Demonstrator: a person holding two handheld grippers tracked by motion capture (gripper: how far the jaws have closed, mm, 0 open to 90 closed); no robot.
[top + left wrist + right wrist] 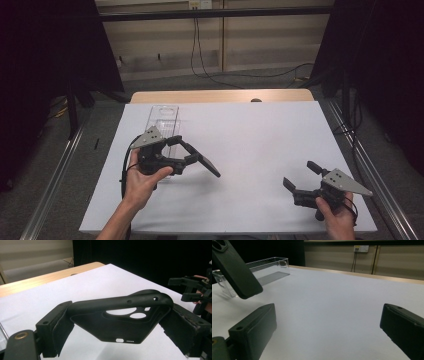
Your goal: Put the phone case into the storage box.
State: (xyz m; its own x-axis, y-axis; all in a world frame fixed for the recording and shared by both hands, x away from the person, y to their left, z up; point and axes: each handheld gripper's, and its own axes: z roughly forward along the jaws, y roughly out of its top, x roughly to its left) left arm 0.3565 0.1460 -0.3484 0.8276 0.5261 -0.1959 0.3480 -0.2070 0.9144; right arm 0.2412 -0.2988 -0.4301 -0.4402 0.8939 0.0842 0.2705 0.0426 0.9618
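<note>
A black soft phone case [207, 164] hangs above the white sheet, left of centre. My left gripper [192, 152] is shut on it. In the left gripper view the case [120, 315] is squeezed between both jaws and bowed upward, its camera cut-out and port holes facing me. My right gripper [300, 174] is low at the table's front right, open, with nothing between its fingers. The right gripper view has the case [234, 272] at upper left, well apart from the right gripper [327, 327].
A clear plastic tray [162, 120] lies on the white sheet [260, 135] just behind the left gripper; the same tray [262, 272] appears behind the case. A wooden table edge [220, 96] runs along the back. Cables trail on the floor beyond.
</note>
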